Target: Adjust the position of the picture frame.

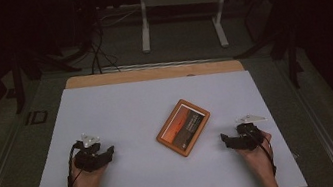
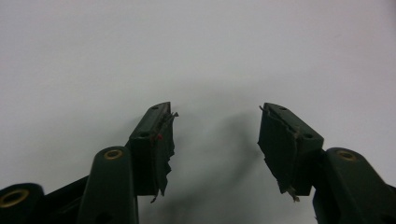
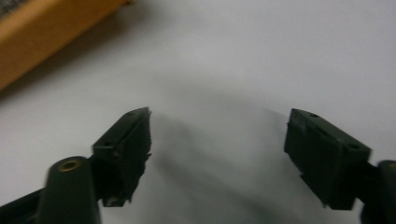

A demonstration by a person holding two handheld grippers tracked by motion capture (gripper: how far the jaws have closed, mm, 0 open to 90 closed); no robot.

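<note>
Orange-framed tablet [image 1: 183, 127] lies flat on the white table cover [image 1: 121, 110], right of centre, turned diagonally so its long sides run from lower left to upper right. Screen faces up and shows a dark orange picture with some text too small to read. All four edges are free; nothing touches it, bare cover on every side.

Right gripper [image 1: 226, 139] sits near the tablet's lower right corner, apart from it, jaws pointing left toward it. Left gripper [image 1: 108, 152] is well apart on the tablet's other side, jaws pointing right. Both are held low over the cover near the front edge, forearms coming in from the bottom.

Left gripper view: left gripper [image 2: 217, 122] has jaws spread wide, nothing between them, plain white cover ahead, torn pad lining on both inner faces. Right gripper view: right gripper [image 3: 218, 125] has jaws wide apart and empty; the tablet's orange frame [image 3: 44, 35] crosses the top left corner, clear of the jaw tips.

Cover leaves a strip of wooden tabletop [image 1: 151, 73] bare along the far side. Beyond it, dark room, grey floor, legs of a white stand [image 1: 180, 15], loose cables [image 1: 97, 54]. The high view gives the layout; the gripper views give the jaw gap.
</note>
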